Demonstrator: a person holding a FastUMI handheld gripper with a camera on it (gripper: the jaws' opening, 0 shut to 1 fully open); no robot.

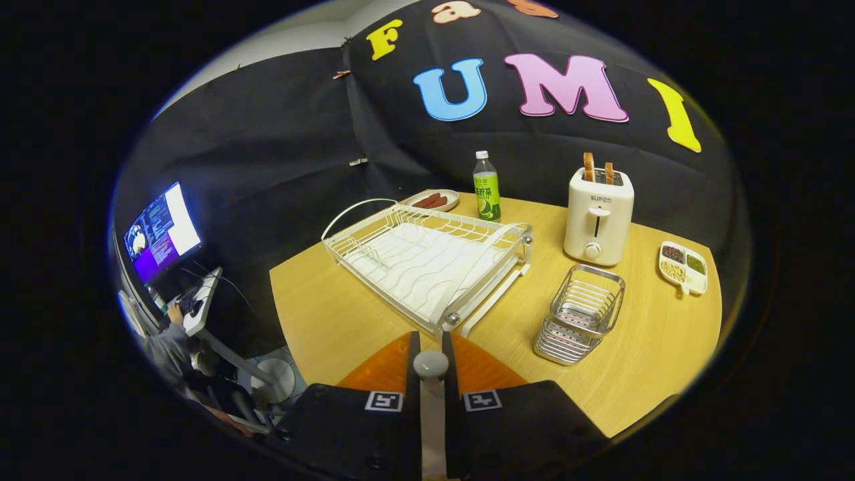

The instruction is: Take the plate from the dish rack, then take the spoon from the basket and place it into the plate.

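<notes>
Gripper (431, 347) fingers are pressing together on my white spoon (431, 366), its bowl just before the dish rack (427, 260). At 2 o'clock the metal basket (581, 312) is standing; beyond it the toaster (598, 215) is showing "SUPOR". I am seeing no plate clearly.

On the table (334, 314), the dish rack (427, 260) lies just ahead of the gripper (431, 374), whose fingers clamp a spoon (431, 366). The basket (581, 314) stands right of the rack, the toaster (598, 214) behind the basket. A bottle (487, 187) and small dish (433, 199) sit at the far edge, a divided tray (682, 267) near the right edge.
</notes>
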